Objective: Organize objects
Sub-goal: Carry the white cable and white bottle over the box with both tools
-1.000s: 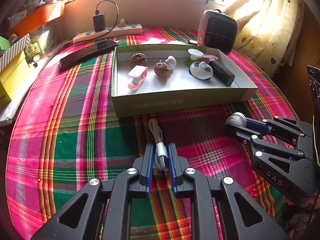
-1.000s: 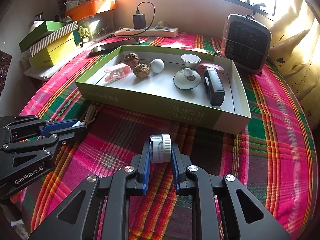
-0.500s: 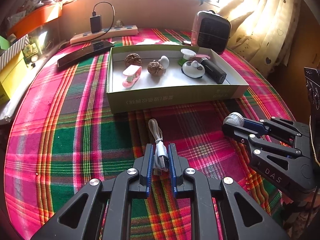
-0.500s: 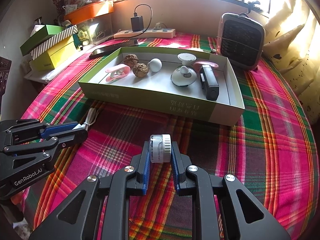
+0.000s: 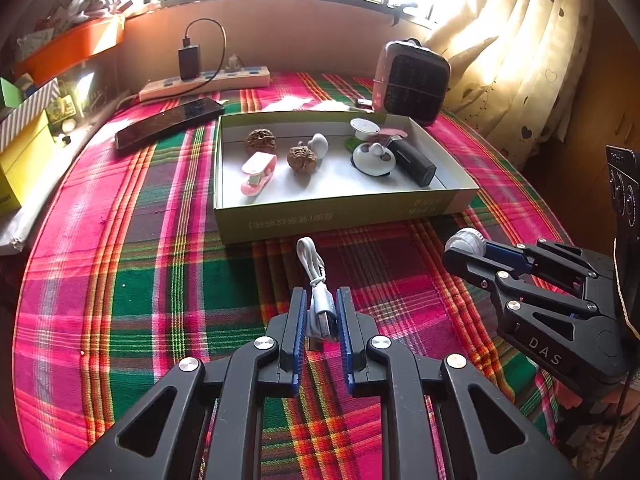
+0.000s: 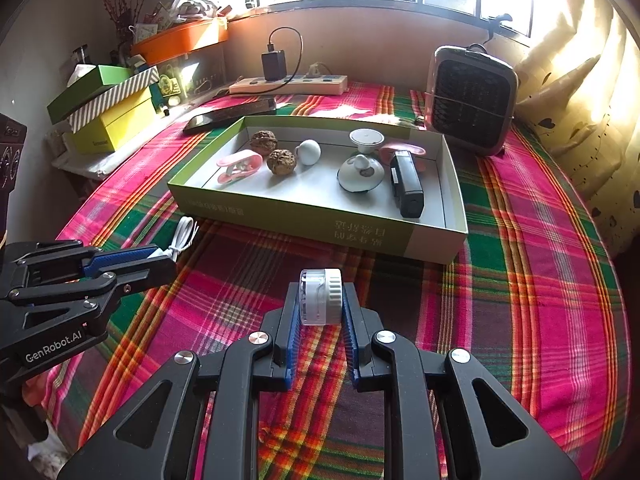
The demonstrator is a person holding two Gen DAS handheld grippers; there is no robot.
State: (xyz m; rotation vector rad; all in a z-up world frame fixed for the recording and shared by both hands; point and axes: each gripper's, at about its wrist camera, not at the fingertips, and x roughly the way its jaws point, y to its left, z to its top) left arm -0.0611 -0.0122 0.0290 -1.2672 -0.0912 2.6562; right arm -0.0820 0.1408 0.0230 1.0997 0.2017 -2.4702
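Left jaws grip a cable (image 5: 318,294); right, seemingly a small jar (image 6: 321,297)

Left tongs (image 5: 321,312) clamped tight, angled downward, right tongs (image 6: 320,300) likewise clamped, side by side

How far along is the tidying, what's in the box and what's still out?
Done: walnuts, a pink clip and a black case lie in the box. In hand: left gripper holds the cable, right gripper a small jar. Left: putting both in the box.
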